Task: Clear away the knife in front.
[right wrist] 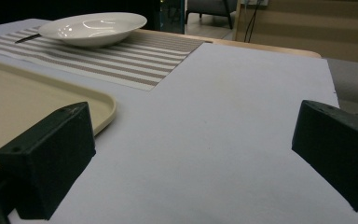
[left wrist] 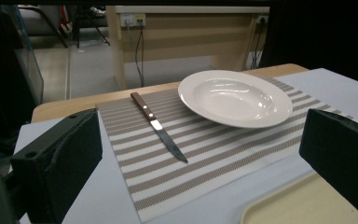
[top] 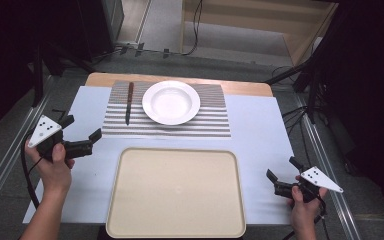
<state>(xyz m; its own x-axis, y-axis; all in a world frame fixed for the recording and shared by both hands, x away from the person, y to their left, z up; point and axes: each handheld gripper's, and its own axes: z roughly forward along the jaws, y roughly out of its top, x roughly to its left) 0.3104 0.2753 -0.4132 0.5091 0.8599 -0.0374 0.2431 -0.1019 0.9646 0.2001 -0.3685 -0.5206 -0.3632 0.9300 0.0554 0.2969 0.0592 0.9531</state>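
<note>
A white deep plate (top: 171, 102) rests on a grey-and-white striped placemat (top: 205, 122) at the back of the table. A knife (top: 129, 102) with a brown handle lies on the mat just left of the plate, blade toward me. My left gripper (top: 84, 127) hovers open at the mat's front left corner, holding nothing. In the left gripper view the knife (left wrist: 158, 126) and plate (left wrist: 235, 98) lie ahead between the wide-apart jaws. My right gripper (top: 282, 168) stands open over bare table at the front right, nothing between its jaws.
A large beige tray (top: 176, 192), nothing on it, lies at the front centre between the two hands. A pale sheet (top: 260, 130) covers the wooden table. Metal rails run along both sides, and cables lie on the floor beyond the far edge.
</note>
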